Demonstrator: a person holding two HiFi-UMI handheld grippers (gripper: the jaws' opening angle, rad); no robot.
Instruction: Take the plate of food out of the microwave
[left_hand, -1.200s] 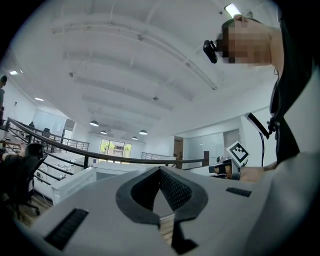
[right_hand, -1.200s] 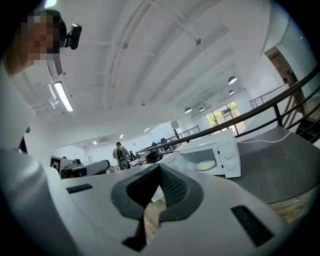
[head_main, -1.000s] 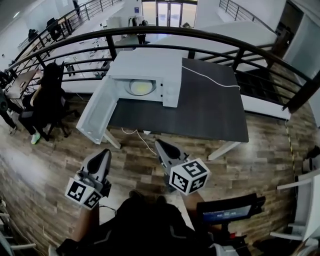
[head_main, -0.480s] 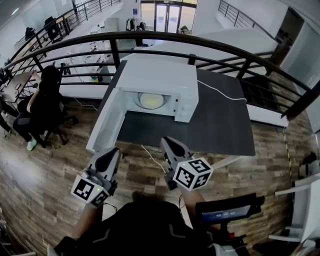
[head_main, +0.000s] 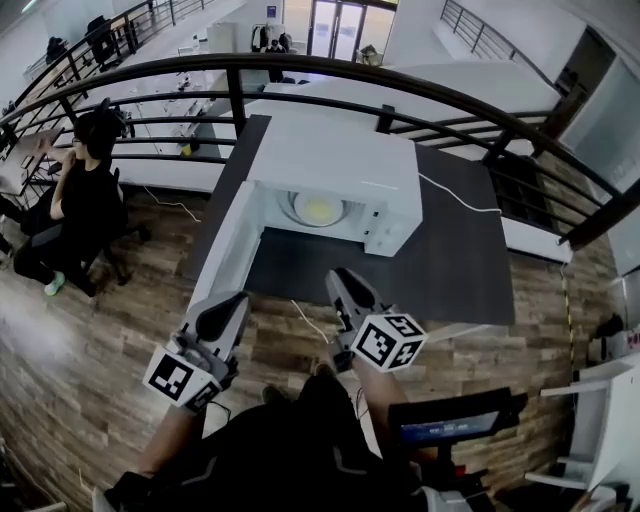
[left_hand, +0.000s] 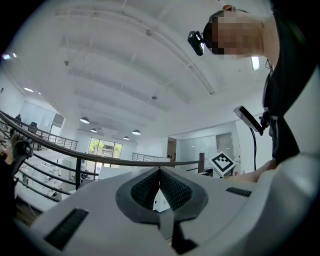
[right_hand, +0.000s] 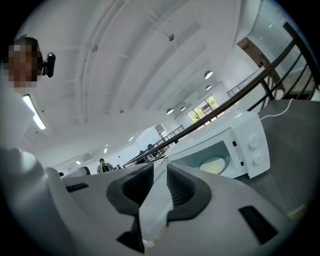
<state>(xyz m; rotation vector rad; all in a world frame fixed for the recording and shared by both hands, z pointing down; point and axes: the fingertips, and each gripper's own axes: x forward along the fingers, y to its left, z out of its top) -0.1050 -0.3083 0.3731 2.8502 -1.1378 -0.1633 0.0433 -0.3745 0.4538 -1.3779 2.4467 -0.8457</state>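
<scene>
A white microwave (head_main: 335, 165) stands on a dark table (head_main: 450, 270) with its door (head_main: 225, 250) swung open to the left. Inside it lies a plate of yellow food (head_main: 318, 208), also in the right gripper view as the plate (right_hand: 212, 165). My left gripper (head_main: 222, 312) hovers short of the table's near edge, below the open door; its jaws meet at the tip (left_hand: 159, 172), empty. My right gripper (head_main: 340, 283) points level at the microwave (right_hand: 250, 145) over the table's front edge. Its jaws (right_hand: 160, 167) have just been opening and show a narrow gap with nothing in it.
A dark curved railing (head_main: 400, 80) runs behind the table. A white cable (head_main: 460, 200) trails across the tabletop to the right of the microwave. A person (head_main: 85, 190) sits at the far left on the lower floor. A screen on a stand (head_main: 455, 420) is at my lower right.
Both grippers have moved forward toward the table, and the microwave now looks nearer and larger. The right gripper's tips now reach the table's front edge.
</scene>
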